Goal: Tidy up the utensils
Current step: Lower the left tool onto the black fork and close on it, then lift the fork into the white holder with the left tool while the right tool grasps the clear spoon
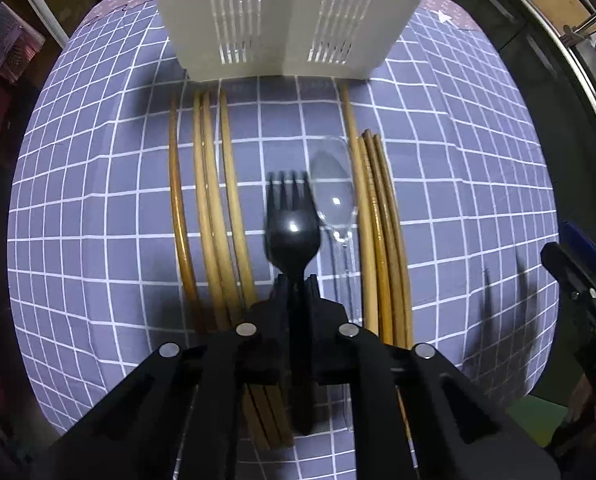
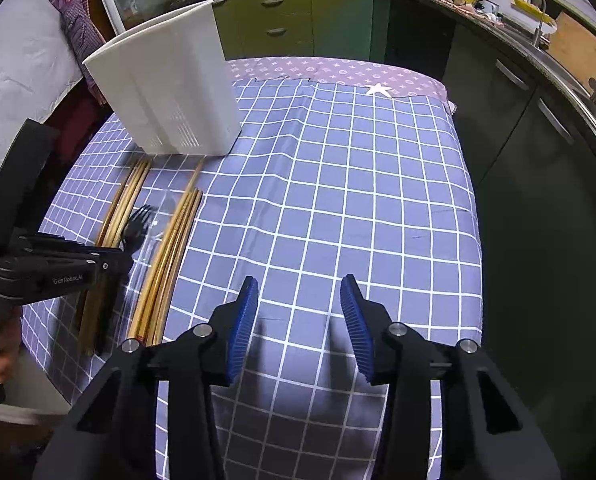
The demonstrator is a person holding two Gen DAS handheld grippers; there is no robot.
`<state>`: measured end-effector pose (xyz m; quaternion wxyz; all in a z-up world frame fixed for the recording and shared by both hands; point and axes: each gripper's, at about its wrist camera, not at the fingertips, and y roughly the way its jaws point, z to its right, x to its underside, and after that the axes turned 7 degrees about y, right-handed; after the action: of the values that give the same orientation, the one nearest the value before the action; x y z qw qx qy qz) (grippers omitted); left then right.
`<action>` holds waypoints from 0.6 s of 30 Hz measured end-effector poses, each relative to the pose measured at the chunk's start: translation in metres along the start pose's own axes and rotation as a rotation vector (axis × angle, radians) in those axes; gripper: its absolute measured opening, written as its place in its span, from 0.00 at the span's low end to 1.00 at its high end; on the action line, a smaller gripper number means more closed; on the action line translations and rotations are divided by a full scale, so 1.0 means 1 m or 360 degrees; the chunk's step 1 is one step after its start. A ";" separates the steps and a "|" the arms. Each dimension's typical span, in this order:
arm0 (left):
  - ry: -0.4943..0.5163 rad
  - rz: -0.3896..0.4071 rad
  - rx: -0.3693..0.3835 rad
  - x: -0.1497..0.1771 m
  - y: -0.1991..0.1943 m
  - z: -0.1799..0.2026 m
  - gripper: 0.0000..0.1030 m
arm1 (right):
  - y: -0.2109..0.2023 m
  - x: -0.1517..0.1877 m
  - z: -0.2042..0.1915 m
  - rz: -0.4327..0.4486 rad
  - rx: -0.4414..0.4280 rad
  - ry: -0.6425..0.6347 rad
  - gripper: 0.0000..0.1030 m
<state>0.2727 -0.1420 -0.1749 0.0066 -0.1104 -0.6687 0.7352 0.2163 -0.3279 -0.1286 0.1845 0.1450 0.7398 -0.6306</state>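
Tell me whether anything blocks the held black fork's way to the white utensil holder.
Nothing visible does. The left gripper is shut on the black fork, tines toward the white utensil holder. Only checked tablecloth lies between; the chopsticks and clear spoon lie flat alongside.

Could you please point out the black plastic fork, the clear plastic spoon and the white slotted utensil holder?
Black plastic fork (image 1: 292, 232): left wrist view, on its glossy bowl below the tines.
Clear plastic spoon (image 1: 334, 196): left wrist view, on its transparent bowl.
White slotted utensil holder (image 2: 170, 92): right wrist view, on its front wall.
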 end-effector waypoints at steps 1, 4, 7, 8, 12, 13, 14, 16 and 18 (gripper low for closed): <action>0.0009 0.0024 0.0009 -0.002 -0.002 0.001 0.09 | -0.001 0.000 -0.001 -0.0006 0.0005 -0.0004 0.42; 0.0027 0.0102 0.0036 -0.005 -0.014 0.002 0.09 | -0.002 -0.001 -0.003 -0.0023 0.0014 -0.0008 0.42; 0.0039 0.0207 0.0074 -0.004 -0.033 0.000 0.09 | -0.003 -0.003 -0.010 -0.0064 -0.0008 -0.0015 0.38; 0.0037 0.0234 0.0084 0.000 -0.040 0.000 0.09 | -0.004 -0.004 -0.014 -0.0079 -0.0026 -0.0020 0.37; 0.0021 0.0368 0.0147 0.009 -0.069 -0.009 0.09 | -0.002 -0.011 -0.045 -0.0169 -0.0116 -0.0073 0.31; 0.0024 0.0410 0.0147 0.012 -0.077 -0.012 0.09 | 0.000 -0.013 -0.056 -0.0211 -0.0148 -0.0092 0.29; 0.0028 0.0443 0.0142 0.018 -0.083 -0.018 0.09 | 0.002 -0.014 -0.066 -0.0245 -0.0169 -0.0112 0.25; 0.0040 0.0505 0.0131 0.029 -0.094 -0.026 0.09 | 0.010 -0.017 -0.086 -0.0309 -0.0203 -0.0146 0.24; 0.0058 0.0562 0.0117 0.032 -0.104 -0.029 0.09 | 0.021 -0.020 -0.105 -0.0367 -0.0194 -0.0173 0.21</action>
<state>0.2316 -0.0973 -0.0795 -0.1066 -0.2390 -0.6113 0.7468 0.2341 -0.2209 -0.1233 0.1590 0.0132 0.7774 -0.6084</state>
